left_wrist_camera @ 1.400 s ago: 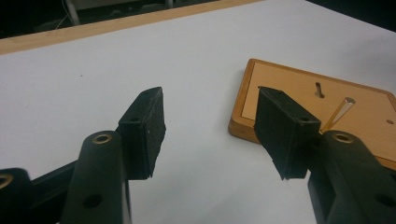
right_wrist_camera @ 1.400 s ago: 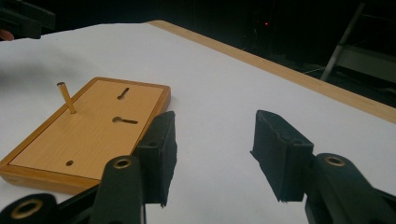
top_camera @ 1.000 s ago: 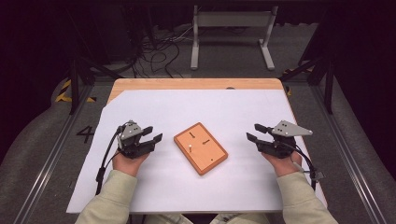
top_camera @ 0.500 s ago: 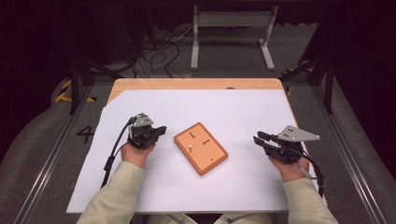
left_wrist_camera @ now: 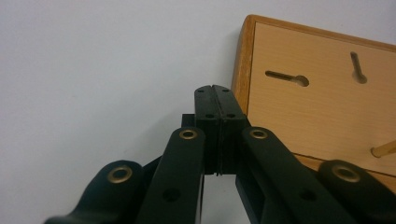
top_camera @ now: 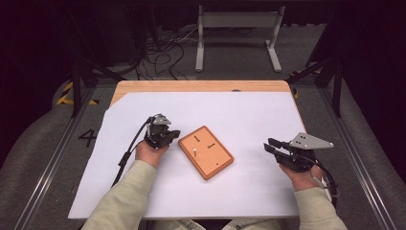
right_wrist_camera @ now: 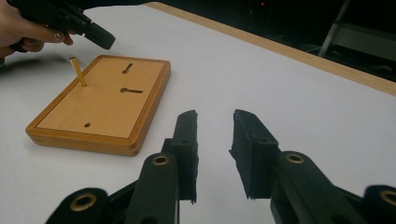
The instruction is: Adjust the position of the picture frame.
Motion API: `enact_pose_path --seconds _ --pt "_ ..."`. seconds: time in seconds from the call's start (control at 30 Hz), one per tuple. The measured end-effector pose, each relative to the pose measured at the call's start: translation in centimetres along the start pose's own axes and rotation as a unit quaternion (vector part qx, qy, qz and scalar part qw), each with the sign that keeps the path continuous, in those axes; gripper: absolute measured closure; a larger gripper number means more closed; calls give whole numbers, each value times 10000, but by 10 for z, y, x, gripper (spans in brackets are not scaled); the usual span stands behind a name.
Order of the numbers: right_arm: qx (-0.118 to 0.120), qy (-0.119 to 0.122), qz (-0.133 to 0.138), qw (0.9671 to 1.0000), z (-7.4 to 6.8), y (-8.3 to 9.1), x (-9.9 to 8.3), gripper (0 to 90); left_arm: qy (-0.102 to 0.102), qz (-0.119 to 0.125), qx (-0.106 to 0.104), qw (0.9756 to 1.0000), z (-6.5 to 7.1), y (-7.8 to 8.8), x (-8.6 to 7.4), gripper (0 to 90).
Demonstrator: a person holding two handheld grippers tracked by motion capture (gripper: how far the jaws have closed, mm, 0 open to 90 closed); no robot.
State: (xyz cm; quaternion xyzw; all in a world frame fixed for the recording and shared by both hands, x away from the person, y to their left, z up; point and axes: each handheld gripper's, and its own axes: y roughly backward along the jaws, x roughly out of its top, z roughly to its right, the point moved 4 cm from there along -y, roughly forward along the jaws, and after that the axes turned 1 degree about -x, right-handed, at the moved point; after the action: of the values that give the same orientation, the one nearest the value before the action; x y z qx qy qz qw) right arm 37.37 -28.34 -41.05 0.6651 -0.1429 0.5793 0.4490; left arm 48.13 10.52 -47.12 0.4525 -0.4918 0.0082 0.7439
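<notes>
An orange wooden board (top_camera: 206, 151) lies tilted on the white table cover, with two keyhole slots (left_wrist_camera: 286, 78) and a small round hole (right_wrist_camera: 87, 125). A thin wooden peg (right_wrist_camera: 78, 71) stands upright near its left corner. My left gripper (top_camera: 171, 134) is shut with nothing held, its tips right beside the board's left edge (left_wrist_camera: 243, 70). My right gripper (top_camera: 269, 145) rests open on the cover, well to the right of the board, pointing towards it. In the right gripper view its jaws stand apart around bare cover (right_wrist_camera: 214, 154).
The white cover (top_camera: 249, 115) spans most of the wooden table, whose far edge (top_camera: 201, 86) shows bare. A metal stand (top_camera: 237, 28) and loose cables (top_camera: 158, 48) are on the floor beyond. Aluminium rails (top_camera: 48, 163) run along both sides.
My left gripper has moved right and forward, reaching the board's left edge. My right gripper has dropped back slightly towards the near right.
</notes>
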Motion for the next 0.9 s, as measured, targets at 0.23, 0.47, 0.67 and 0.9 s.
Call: enact_pose_path --seconds 0.23,0.47,0.67,0.9 --pt "91 40 -4 10000 -3 0 0 702 39 -274 -3 9996 -1 -7 -3 895" --pt "133 54 36 9999 -5 1 1 696 83 -415 -113 9990 -2 -12 -6 896" --pt "147 36 71 9999 -4 2 1 694 144 -399 -196 9989 -4 -12 -6 897" --pt "128 4 89 9999 -1 5 2 693 77 -439 -387 9983 -2 -11 -8 898"
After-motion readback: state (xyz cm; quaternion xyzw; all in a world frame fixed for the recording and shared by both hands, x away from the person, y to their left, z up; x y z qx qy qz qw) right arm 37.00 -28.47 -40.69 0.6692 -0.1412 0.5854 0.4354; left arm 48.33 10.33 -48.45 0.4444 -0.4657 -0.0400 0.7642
